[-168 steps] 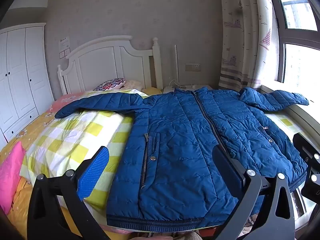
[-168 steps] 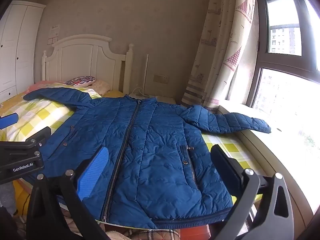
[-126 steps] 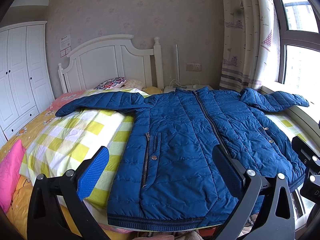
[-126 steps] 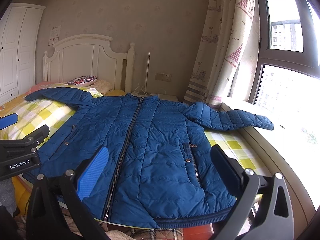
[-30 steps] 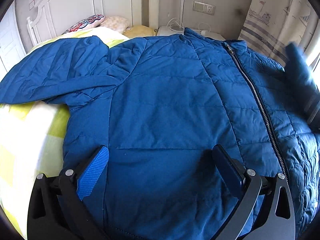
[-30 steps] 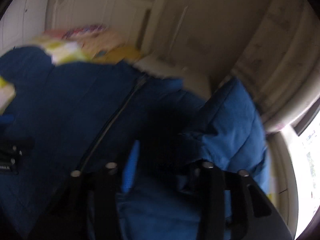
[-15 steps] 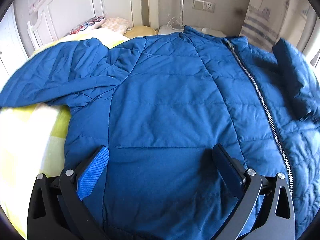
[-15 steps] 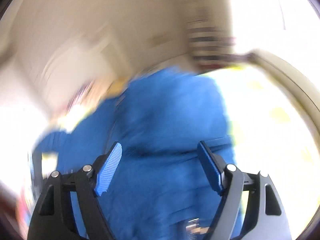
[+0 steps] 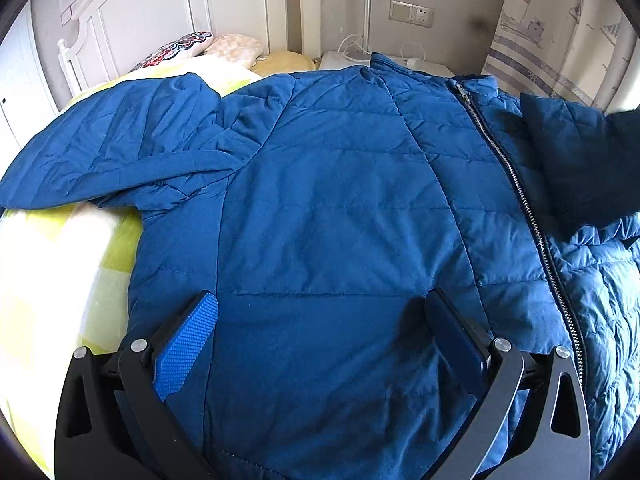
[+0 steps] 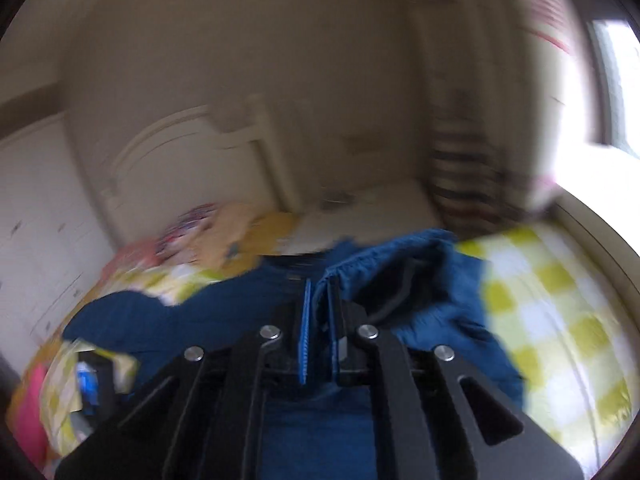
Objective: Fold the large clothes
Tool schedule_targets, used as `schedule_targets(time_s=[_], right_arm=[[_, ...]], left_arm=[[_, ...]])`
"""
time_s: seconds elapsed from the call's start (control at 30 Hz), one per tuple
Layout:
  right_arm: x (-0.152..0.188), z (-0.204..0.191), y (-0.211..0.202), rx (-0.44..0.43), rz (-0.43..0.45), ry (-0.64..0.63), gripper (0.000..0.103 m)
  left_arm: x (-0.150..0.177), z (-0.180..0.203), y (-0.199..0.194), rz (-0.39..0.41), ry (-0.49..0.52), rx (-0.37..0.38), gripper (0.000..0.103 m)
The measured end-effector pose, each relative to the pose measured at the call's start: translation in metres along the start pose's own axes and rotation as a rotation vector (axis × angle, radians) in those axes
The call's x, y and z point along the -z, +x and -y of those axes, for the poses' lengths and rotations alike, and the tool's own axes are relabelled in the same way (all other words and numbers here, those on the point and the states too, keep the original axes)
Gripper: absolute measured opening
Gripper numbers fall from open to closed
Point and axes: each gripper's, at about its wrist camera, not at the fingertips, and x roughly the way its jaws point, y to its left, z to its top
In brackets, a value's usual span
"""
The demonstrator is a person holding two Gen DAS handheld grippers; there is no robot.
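A blue quilted jacket [image 9: 340, 208] lies front up, zipped, on the bed. My left gripper [image 9: 320, 300] hovers open over its lower left front panel, and its blue pads touch no fabric. The jacket's left sleeve [image 9: 112, 160] stretches out to the left. Its right sleeve [image 9: 568, 160] is folded in across the chest, right of the zip. In the blurred right wrist view my right gripper [image 10: 318, 292] is shut, with a fold of the blue sleeve [image 10: 384, 264] pinched between its pads, held above the jacket.
The bed has a yellow and white checked cover [image 9: 60, 264] [image 10: 560, 328]. Pillows [image 9: 176, 48] lie by the white headboard [image 9: 152, 12]. A white bedside table [image 9: 404, 62] with cables stands behind the collar, and a curtain [image 9: 560, 28] hangs at the right. A window ledge [image 10: 592, 224] runs along the right side.
My right gripper went from open to shut on the sleeve's fabric while rising and rolling. The right sleeve has come to lie over the chest. The left gripper has stayed put.
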Motion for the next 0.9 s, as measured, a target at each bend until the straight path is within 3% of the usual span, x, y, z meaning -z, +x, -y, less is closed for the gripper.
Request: schedule_targets(time_s=[0.03,0.07,0.1,0.13,0.23,0.33,0.4,0.5,0.63,0.77,0.83,0.87,0.9], right_arm=[[-0.003,-0.029,0.011,-0.057,-0.016,-0.047,0.011],[-0.003,-0.056,0.024,-0.13,-0.049,-0.081,0.024],[0.0,-0.085,0.039,-0.238,-0.108,-0.112,0.056],[0.004,-0.106,0.046,-0.304,-0.142,-0.136,0.066],[0.01,-0.123,0.053,-0.313,-0.151,-0.19,0.067],[0.012,-0.09,0.043,-0.235,-0.102,-0.137,0.067],[0.015,-0.033,0.023,-0.095,-0.057,-0.033,0.068],[0.029,0.058,0.019,0.128,-0.072,0.148,0.07],[0.064,0.143,0.031,0.238,-0.139,0.358,0.069],[0.076,0.16,0.044,0.21,-0.132,0.427,0.068],[0.076,0.157,0.052,0.211,-0.132,0.411,0.068],[0.079,0.154,0.058,0.211,-0.133,0.407,0.069],[0.079,0.158,0.058,0.205,-0.128,0.41,0.069]], left_arm=[[0.0,-0.001,-0.001,0.003,-0.006,0.009,0.099],[0.001,-0.004,-0.002,0.008,-0.018,0.027,0.099],[0.0,-0.006,-0.002,0.01,-0.025,0.037,0.099],[0.0,-0.008,-0.003,0.013,-0.034,0.051,0.099],[0.0,-0.015,-0.006,0.027,-0.064,0.095,0.099],[0.0,-0.021,-0.008,0.039,-0.096,0.14,0.099],[0.001,-0.027,-0.01,0.049,-0.119,0.181,0.099],[0.0,-0.036,-0.011,0.052,-0.159,0.241,0.099],[-0.015,-0.055,-0.011,0.018,-0.294,0.374,0.099],[-0.049,-0.055,-0.004,0.026,-0.307,0.307,0.098],[-0.068,-0.043,0.015,-0.02,-0.253,0.251,0.09],[-0.074,-0.037,0.026,-0.055,-0.233,0.231,0.076],[-0.077,-0.03,0.038,-0.09,-0.217,0.204,0.072]])
